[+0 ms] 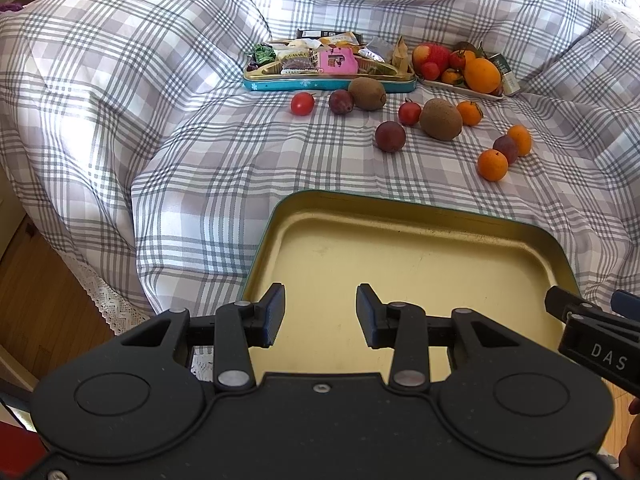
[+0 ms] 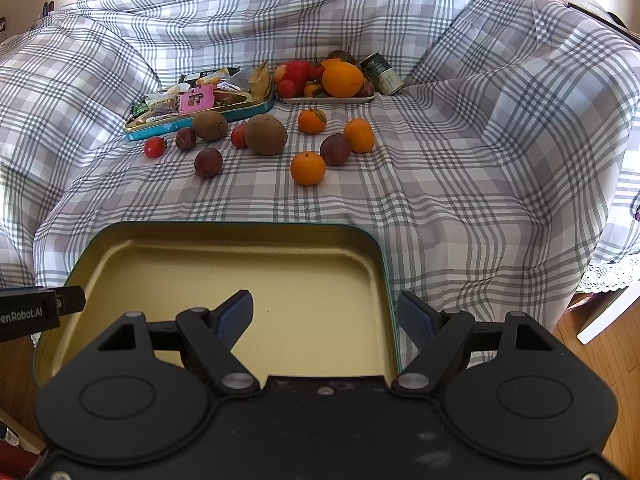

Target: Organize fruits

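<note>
Both my tongs, left tongs [image 1: 320,316] and right tongs [image 2: 325,320], hung released over the empty tin tray [image 2: 224,240]; loose fruit [image 2: 307,168] lay at twelve o'clock awaiting sorting.

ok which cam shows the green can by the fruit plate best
The right wrist view: the green can lies unobstructed, side and end visible, right of the fruit plate. In the left wrist view the can is partly hidden behind the big orange.

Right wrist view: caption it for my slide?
Open right tool over an empty tin tray; loose fruit on the checked cloth beyond.
</note>
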`<action>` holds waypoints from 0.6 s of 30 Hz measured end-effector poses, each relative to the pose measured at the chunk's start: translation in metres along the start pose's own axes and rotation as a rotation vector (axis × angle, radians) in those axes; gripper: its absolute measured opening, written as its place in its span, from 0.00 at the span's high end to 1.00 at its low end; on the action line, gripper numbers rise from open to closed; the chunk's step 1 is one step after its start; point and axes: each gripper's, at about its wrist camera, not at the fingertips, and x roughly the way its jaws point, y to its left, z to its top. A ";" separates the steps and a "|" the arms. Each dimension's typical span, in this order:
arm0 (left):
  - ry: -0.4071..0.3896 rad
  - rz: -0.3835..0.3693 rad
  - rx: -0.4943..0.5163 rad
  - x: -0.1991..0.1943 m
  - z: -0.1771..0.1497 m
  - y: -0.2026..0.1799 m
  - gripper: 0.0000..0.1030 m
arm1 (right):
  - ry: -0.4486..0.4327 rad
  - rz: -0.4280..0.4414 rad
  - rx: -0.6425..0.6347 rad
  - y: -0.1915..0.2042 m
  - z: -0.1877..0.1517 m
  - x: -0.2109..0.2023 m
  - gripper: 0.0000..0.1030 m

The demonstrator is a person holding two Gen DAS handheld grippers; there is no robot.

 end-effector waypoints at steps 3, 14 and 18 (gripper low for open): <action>0.001 0.000 -0.001 0.000 0.000 0.000 0.54 | 0.000 0.000 0.000 -0.001 0.000 0.000 0.20; 0.007 0.004 -0.001 0.001 -0.001 0.001 0.54 | 0.001 0.001 -0.001 0.000 0.000 0.000 0.20; 0.006 0.005 -0.003 0.001 -0.001 0.001 0.54 | 0.001 0.000 -0.003 0.000 -0.001 0.000 0.20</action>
